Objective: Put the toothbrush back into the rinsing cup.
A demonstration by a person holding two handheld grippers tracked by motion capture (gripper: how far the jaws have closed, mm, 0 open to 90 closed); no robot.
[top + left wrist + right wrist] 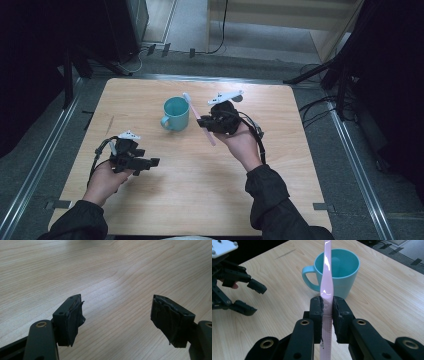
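My right hand-held gripper (327,308) clamped on pink toothbrush (326,277), head near teal mug (342,272), not yet inside. Left hand-held gripper (117,315) jaws apart, idle over bench (112,270).

mug (176,113) mid-table (200,190); toothbrush (196,116) just right of it; left gripper (148,162) well apart, front-left.

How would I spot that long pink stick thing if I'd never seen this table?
Start at the wooden table and find the turquoise mug near its middle. Just right of the mug, the right gripper clamps a pink toothbrush, its head near the mug's rim. It is the one thin, pale pink thing there.
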